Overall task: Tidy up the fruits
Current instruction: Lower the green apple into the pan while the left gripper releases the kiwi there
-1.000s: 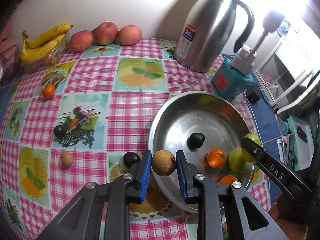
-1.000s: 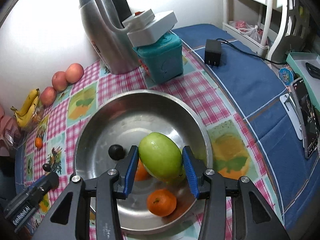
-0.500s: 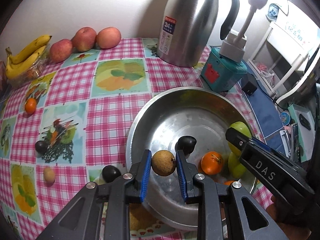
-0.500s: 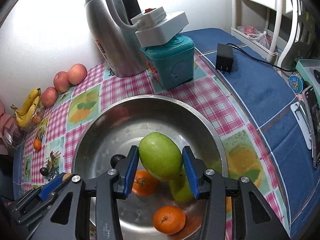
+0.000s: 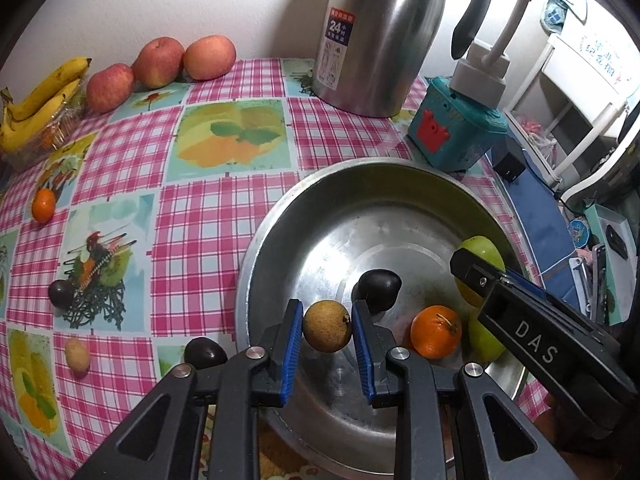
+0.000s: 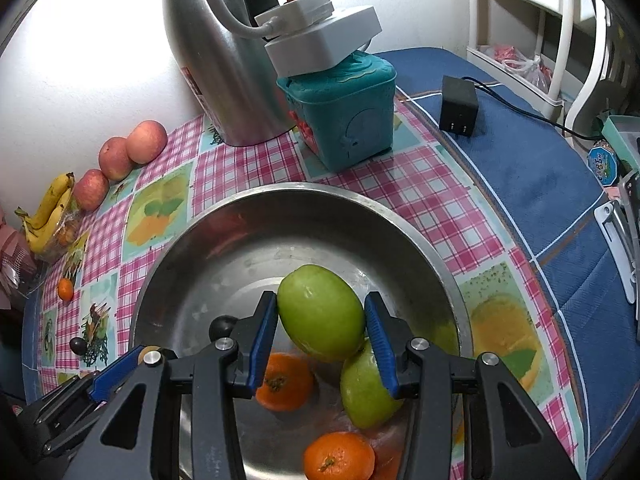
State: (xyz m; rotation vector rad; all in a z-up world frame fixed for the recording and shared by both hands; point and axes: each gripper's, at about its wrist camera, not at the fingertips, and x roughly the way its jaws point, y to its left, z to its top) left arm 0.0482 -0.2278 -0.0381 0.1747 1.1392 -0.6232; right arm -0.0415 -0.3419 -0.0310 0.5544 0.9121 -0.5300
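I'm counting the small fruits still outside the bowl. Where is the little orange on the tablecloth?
In the left wrist view the little orange sits far left on the checked tablecloth, just below the bananas, well clear of the steel bowl.

Left hand-held gripper point(image 5: 327, 330) angled steeply down, jaws clamped (both loaded), right hand-held gripper point(image 6: 321, 322) likewise.

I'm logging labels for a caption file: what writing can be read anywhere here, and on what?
"DAS": white letters on the right gripper body.
"24": on the steel thermos jug label; the smaller print under it is too small to read.
Round blue sticker: lettering too blurred to read.
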